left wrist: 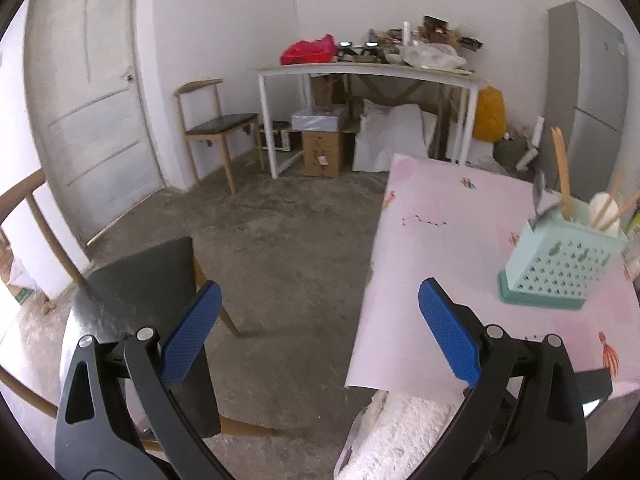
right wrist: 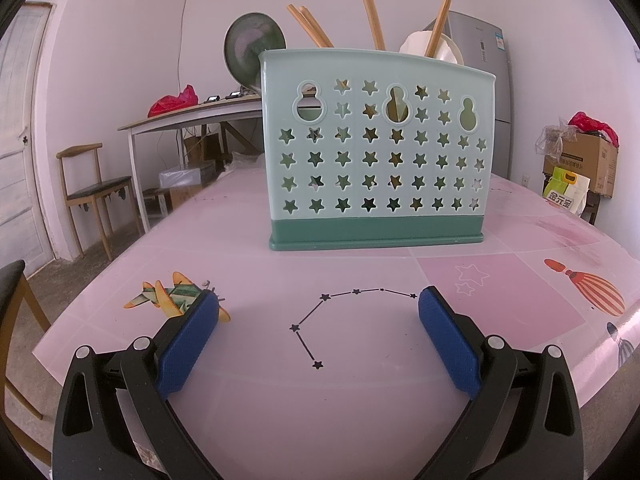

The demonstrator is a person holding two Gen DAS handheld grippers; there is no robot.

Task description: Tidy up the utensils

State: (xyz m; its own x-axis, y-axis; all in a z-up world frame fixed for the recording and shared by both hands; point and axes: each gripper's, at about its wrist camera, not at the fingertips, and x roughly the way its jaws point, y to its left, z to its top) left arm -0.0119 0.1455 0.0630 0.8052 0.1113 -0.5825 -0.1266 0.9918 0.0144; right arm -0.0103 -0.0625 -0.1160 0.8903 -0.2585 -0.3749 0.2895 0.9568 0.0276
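Hanging off the table's (left wrist: 460,216) left edge, over floor and a dark-seated chair (left wrist: 152,280), left gripper (left wrist: 320,332) spread wide, nothing between the blue pads; mint utensil caddy (left wrist: 560,264) at 2 o'clock in that view, upright on the pink cloth, wooden chopsticks (left wrist: 562,172) and something metal poking out. Facing the caddy (right wrist: 376,160) at 12 o'clock, right gripper (right wrist: 318,334) likewise gaping and empty, low over the cloth, well short of the green base.

Risks, as a guess: swinging the left tool in blind and clipping the caddy's side, toppling the light, tall thing; brushing the leaning chopsticks (right wrist: 440,12) and flicking them out.

Hard to read: compartments inside the caddy, glimpsed only through star holes; metal utensil blurred; white item (right wrist: 436,46) behind the rim half hidden; no loose utensils visible on the table
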